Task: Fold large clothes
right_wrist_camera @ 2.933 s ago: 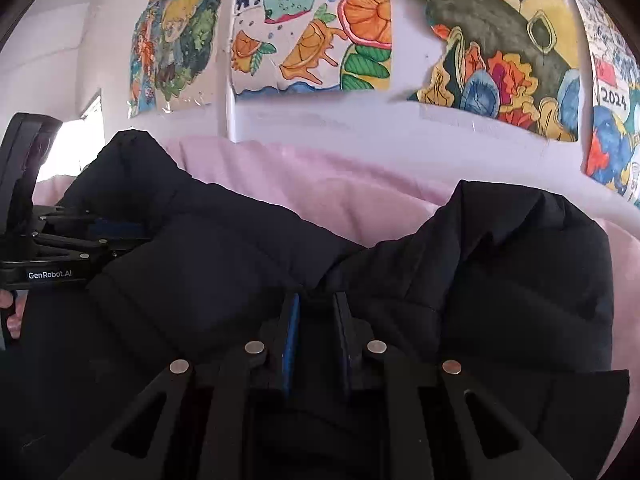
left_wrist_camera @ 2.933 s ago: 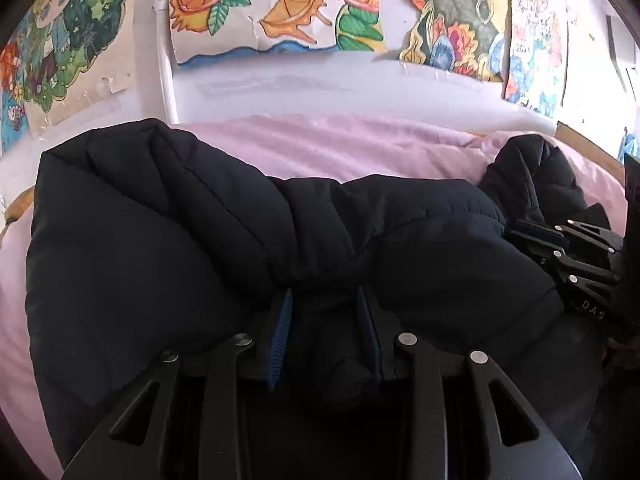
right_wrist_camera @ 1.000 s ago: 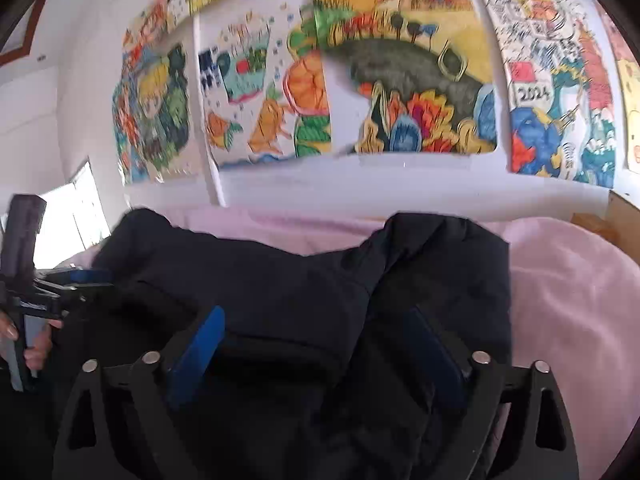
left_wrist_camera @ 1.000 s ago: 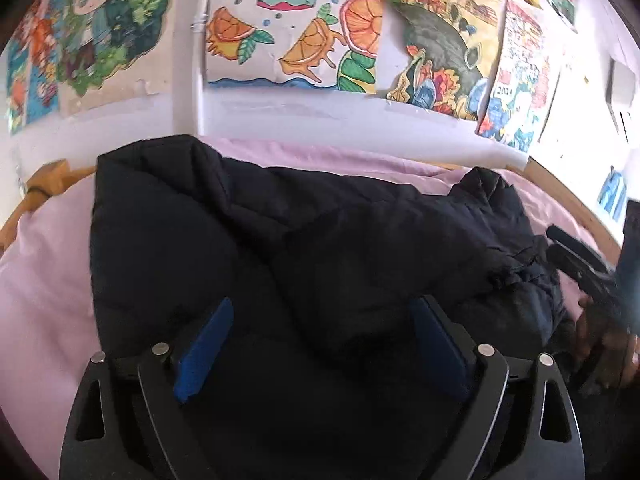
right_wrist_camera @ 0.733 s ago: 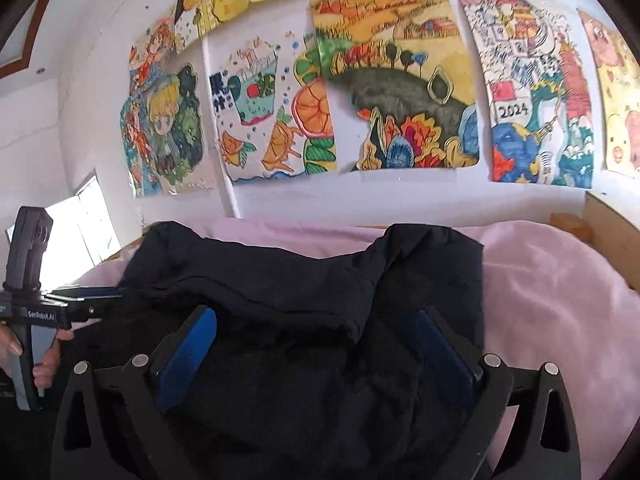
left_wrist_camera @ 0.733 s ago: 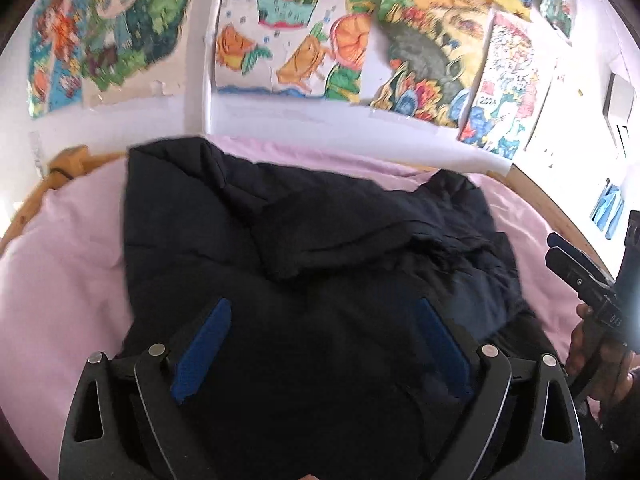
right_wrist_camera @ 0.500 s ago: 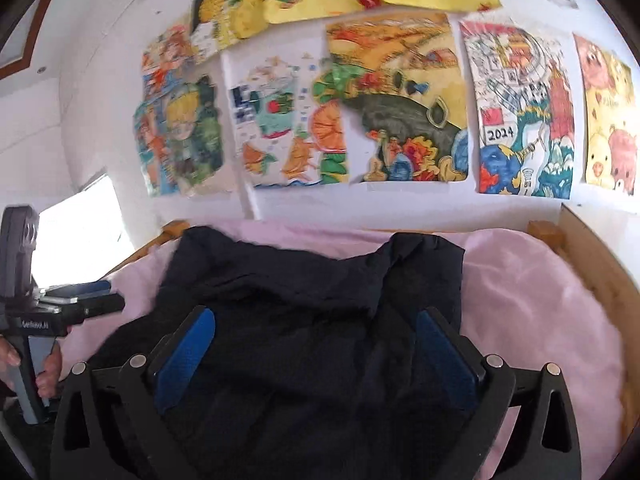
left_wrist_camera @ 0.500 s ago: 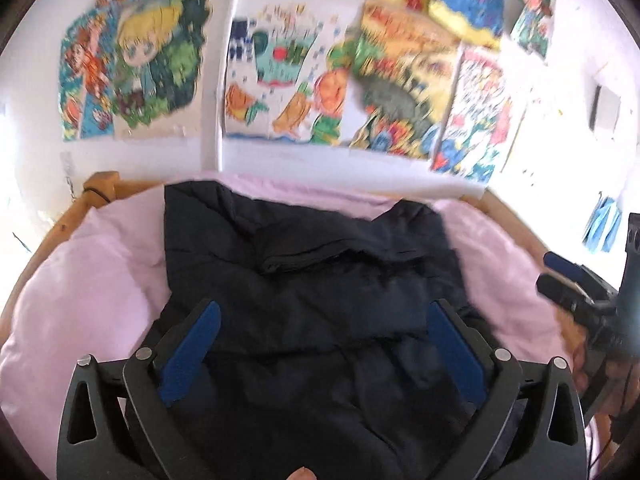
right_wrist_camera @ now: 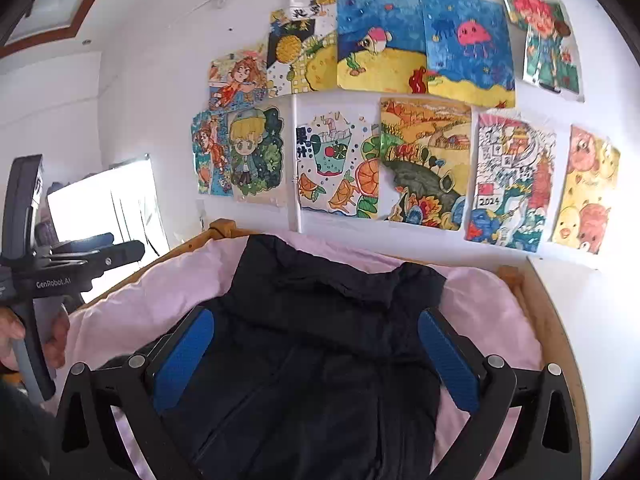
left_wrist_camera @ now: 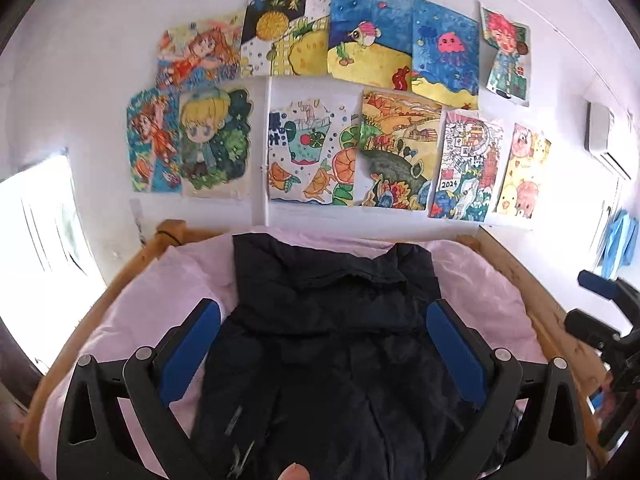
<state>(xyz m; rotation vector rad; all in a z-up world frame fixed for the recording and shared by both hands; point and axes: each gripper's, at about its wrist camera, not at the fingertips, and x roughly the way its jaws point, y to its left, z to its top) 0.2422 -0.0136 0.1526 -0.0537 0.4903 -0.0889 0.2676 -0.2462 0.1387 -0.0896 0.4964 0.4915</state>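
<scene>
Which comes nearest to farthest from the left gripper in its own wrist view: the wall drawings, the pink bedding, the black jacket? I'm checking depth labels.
1. black jacket, lying between the open fingers of the left gripper.
2. pink bedding, under and around the jacket.
3. wall drawings, on the wall behind the bed.

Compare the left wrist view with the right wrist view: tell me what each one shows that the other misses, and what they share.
Only the left wrist view shows the white wall unit, the blue cloth hanging at right, and the right gripper. Only the right wrist view shows the left gripper from the side, marked GenRobot.AI. Both show the dark jacket on the pink bedding and the wall drawings.
</scene>
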